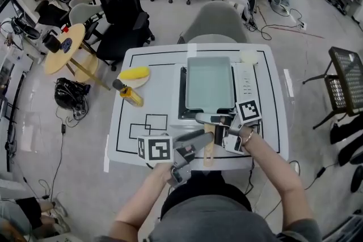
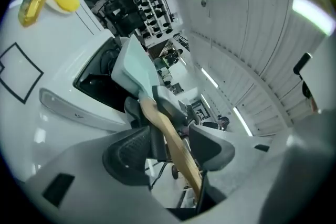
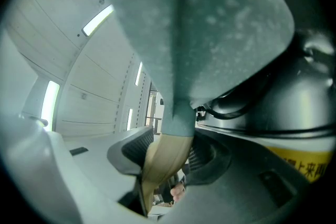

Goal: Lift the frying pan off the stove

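Observation:
A square pale-green frying pan sits on the black stove on the white table. Its wooden handle points toward me. My right gripper is shut on the handle close to the pan. In the right gripper view the pan's underside fills the top, and the handle is pinched between the pads of the right gripper. My left gripper straddles the handle's near end. In the left gripper view the handle runs between the left gripper's jaws, which are open with gaps on both sides.
A yellow object on a plate and a small yellow bottle stand left of the stove. A white control strip lies to the stove's right. A grey chair stands behind the table, and a round wooden table is at far left.

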{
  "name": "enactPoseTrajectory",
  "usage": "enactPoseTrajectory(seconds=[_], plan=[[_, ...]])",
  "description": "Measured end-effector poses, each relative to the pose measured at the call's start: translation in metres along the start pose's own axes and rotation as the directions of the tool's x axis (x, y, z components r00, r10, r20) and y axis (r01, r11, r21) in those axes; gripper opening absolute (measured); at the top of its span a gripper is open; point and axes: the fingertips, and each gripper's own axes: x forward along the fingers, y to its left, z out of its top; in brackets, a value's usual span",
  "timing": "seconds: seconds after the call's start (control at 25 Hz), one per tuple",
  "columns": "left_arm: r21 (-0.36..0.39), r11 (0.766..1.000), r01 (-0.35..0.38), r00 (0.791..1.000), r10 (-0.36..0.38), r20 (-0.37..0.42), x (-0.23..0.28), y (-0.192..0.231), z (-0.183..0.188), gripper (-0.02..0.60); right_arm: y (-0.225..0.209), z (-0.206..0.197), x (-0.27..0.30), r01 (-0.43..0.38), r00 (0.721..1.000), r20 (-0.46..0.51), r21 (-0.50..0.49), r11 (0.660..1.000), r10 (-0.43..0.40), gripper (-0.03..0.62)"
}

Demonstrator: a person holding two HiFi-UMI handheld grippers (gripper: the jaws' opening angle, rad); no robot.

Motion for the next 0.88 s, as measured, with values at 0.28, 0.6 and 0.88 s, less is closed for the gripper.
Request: enactPoseTrajectory(seconds=[0.28,0.6,0.88], plan=[[-0.145,0.984,0.107,0.991,-0.117,-0.062,0.017,-0.008,-0.006,0.223,0.0,-0.001,0.001,-0.006,1.0,-0.004,0.0,1.0,0.006,0.176],[-0.218,0.97,0.112,0.983,-0.139,-0.116,0.032,-0.007,-0.009,0.189,0.001,-0.001,0.002,-0.029,1.0,-0.006,0.013,0.999,0.03,0.173],[-0.233,0.967,0.101,0.98,-0.137,-0.144,0.039,-0.003,-0.011,0.129,0.001,-0.002,0.001,-0.034,0.999,-0.014,0.004,0.999,0.034,0.173]])
